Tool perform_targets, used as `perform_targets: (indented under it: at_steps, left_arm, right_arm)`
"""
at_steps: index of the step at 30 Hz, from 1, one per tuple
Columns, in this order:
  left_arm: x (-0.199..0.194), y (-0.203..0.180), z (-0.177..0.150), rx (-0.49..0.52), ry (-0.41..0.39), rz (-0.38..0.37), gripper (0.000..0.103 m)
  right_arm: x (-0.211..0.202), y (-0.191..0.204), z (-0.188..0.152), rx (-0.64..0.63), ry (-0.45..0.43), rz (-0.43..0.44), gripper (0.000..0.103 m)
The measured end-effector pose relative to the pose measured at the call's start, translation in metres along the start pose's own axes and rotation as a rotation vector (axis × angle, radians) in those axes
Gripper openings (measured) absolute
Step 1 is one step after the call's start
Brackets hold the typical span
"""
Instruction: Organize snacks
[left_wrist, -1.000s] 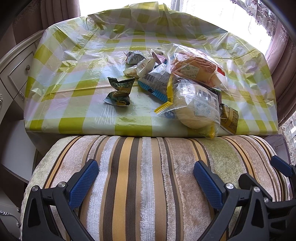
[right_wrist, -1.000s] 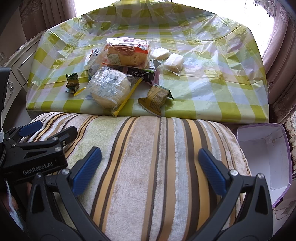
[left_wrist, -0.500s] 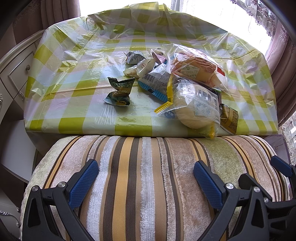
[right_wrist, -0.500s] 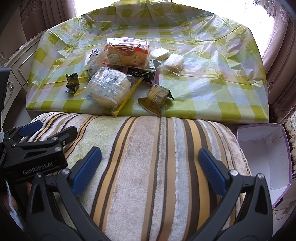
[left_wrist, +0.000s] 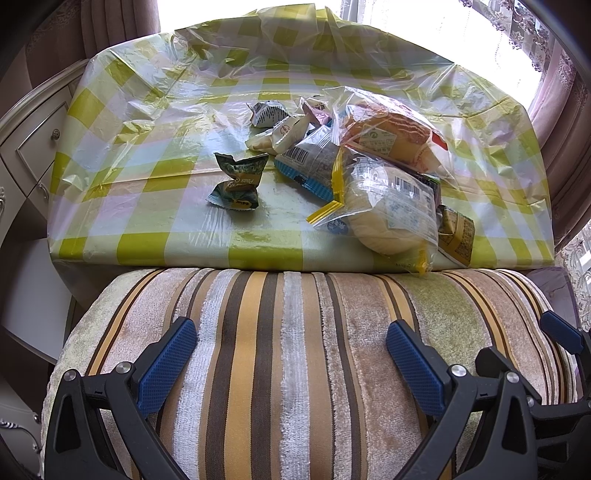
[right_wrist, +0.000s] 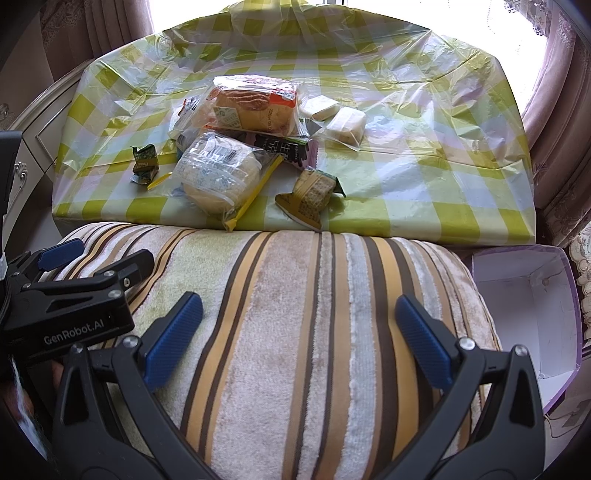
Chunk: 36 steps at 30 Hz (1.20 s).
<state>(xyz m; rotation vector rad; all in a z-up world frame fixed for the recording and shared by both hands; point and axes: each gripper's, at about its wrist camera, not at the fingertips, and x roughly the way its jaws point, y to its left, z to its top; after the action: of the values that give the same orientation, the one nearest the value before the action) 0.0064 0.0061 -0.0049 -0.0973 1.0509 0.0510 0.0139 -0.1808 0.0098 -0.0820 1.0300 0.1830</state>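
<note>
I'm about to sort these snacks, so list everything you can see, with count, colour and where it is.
Table: one, green-and-white checked cover under clear plastic, ahead.
Cushion: one, striped brown, yellow and beige, between tongs and table.
Round bun: one, pale, in clear bag, table front.
Bread loaf: one, brown, in clear bag, behind the bun.
Pea packet: one, green, left of the pile.
Cracker packet: one, yellow, table front edge.
White cakes: two, in clear wrap, right of the loaf.
Box: one, purple outside, white inside, open, right of cushion.
Drawer unit: one, cream, left of table.
Left tongs: open, over cushion.
Right tongs: open, over cushion.
</note>
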Motion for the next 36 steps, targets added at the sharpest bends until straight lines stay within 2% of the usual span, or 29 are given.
perform_targets:
  at_steps: [7, 17, 22, 24, 26, 29, 32, 36]
  left_arm:
    - [0.002, 0.001, 0.001, -0.001, 0.016, -0.007, 0.103]
    - [-0.003, -0.003, 0.002, 0.024, -0.013, -0.01, 0.103]
    - [-0.004, -0.01, 0.008, 0.055, -0.037, -0.023, 0.094]
    - [-0.004, -0.016, 0.01, 0.088, -0.045, -0.04, 0.087]
    - [-0.004, -0.021, 0.013, 0.109, -0.054, -0.053, 0.086]
    - [-0.004, -0.027, 0.02, 0.13, -0.071, -0.099, 0.086]
    - [-0.004, -0.026, 0.031, 0.118, -0.091, -0.152, 0.086]
    - [0.006, -0.019, 0.048, 0.069, -0.068, -0.259, 0.086]
  right_arm:
    - [-0.002, 0.0, -0.003, -0.001, -0.004, 0.004, 0.103]
    - [0.007, -0.005, 0.017, -0.041, 0.063, 0.063, 0.103]
    - [0.017, -0.017, 0.031, 0.002, 0.071, 0.057, 0.103]
    - [0.022, -0.028, 0.036, 0.064, 0.075, 0.057, 0.103]
    - [0.027, -0.038, 0.041, 0.13, 0.076, 0.048, 0.103]
    - [0.037, -0.044, 0.051, 0.16, 0.087, 0.04, 0.103]
    - [0.048, -0.048, 0.059, 0.187, 0.106, 0.055, 0.103]
    - [0.062, -0.049, 0.068, 0.194, 0.12, 0.054, 0.102]
